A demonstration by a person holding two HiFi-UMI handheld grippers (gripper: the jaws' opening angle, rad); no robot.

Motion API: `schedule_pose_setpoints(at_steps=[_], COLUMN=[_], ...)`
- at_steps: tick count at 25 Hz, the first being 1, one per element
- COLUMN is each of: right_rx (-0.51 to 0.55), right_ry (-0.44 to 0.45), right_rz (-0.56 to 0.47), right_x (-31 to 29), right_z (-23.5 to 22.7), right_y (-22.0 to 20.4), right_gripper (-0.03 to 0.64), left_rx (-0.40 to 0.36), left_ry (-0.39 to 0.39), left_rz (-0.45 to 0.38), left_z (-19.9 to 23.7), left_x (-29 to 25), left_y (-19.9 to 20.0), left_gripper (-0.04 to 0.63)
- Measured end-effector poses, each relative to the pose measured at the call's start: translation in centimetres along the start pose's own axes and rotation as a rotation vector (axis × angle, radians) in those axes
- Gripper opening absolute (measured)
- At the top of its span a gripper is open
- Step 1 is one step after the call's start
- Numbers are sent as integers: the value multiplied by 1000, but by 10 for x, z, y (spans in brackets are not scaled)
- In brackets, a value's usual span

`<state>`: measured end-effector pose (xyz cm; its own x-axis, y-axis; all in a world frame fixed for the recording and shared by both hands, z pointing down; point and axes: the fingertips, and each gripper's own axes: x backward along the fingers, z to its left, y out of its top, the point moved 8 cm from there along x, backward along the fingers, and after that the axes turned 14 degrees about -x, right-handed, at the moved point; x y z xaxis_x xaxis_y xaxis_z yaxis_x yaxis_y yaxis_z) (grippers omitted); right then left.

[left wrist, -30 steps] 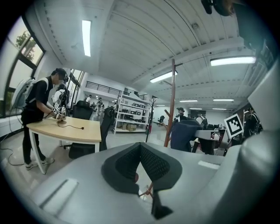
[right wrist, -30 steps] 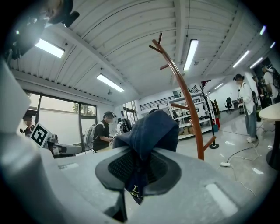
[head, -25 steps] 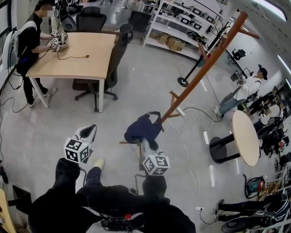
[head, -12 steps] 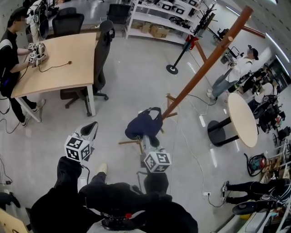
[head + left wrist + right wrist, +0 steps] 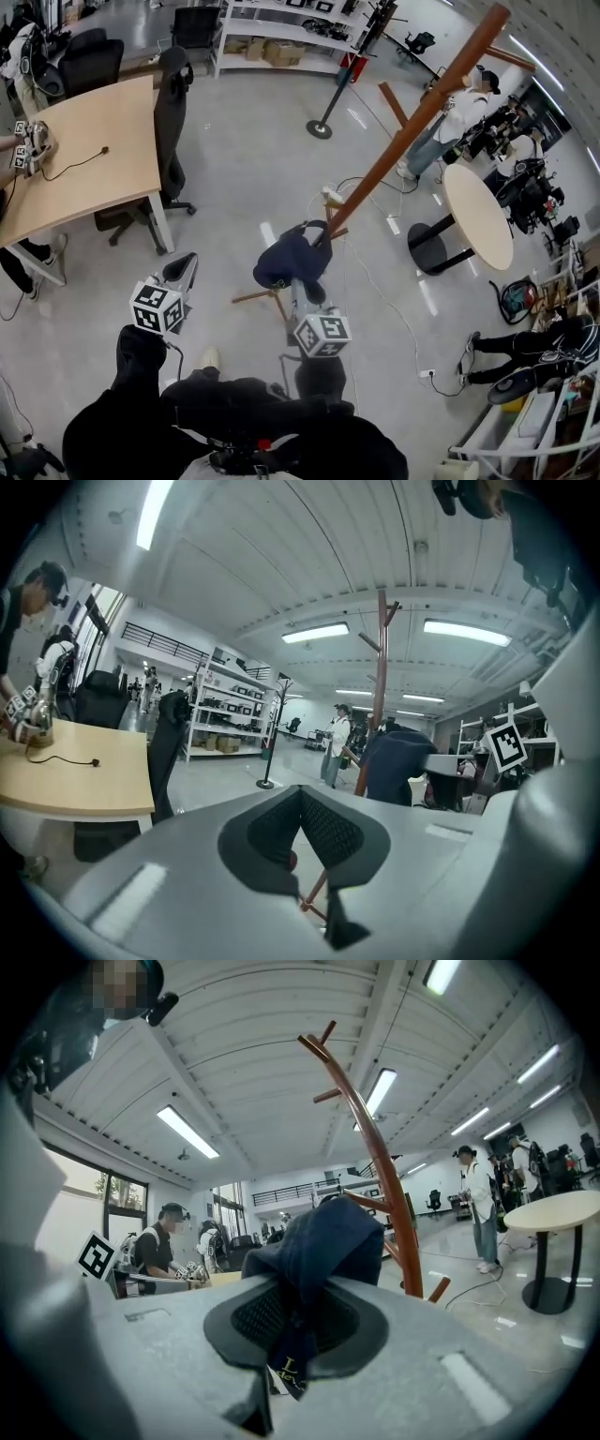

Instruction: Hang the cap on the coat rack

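The right gripper [image 5: 295, 1321] is clenched on the cap [image 5: 323, 1237]. Its two dark pads pinch a fold of the navy fabric, and a strip with pale lettering hangs down below them. The rest of the cap bunches up and forward from the jaws.

Just beyond the cap and slightly to the gripper's right rises the reddish-brown pole of the coat rack [image 5: 370, 1147], with short pegs branching off near its top. From the head view the cap sits low by the pole, close to the rack's wooden feet. Whether the cloth touches the pole cannot be told.

The left gripper [image 5: 302, 832] is off to the right gripper's left, well apart from the cap. Its pads are pressed together with nothing between them. Through the gap under them, one wooden foot of the rack shows on the floor.

Farther out on the left gripper's side stands a wooden desk [image 5: 84, 159] with a black office chair [image 5: 171, 103] at its edge. On the right gripper's side, past the rack, is a round table [image 5: 478, 216]. A standing person [image 5: 441, 122] is beyond the pole.
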<state>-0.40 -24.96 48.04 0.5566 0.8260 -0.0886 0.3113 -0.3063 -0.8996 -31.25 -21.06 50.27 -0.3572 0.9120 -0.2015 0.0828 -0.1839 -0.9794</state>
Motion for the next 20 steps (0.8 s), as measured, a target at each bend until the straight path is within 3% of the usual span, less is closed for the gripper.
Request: schedule_pose_setpoints(at_steps=[9,20], right_rx=[22,41], right_ry=[-43,-94], right_rz=[-84,-137], right_x=[-2,-24], right_z=[8,6], right_y=[17,31], right_gripper=[46,46], left_rx=[-11,7], left_ry=[-104,-114], left_rz=[20,32], left_z=[9,37], left_x=[-33,-44], left_y=[-6,-11], left_gripper=[3,3])
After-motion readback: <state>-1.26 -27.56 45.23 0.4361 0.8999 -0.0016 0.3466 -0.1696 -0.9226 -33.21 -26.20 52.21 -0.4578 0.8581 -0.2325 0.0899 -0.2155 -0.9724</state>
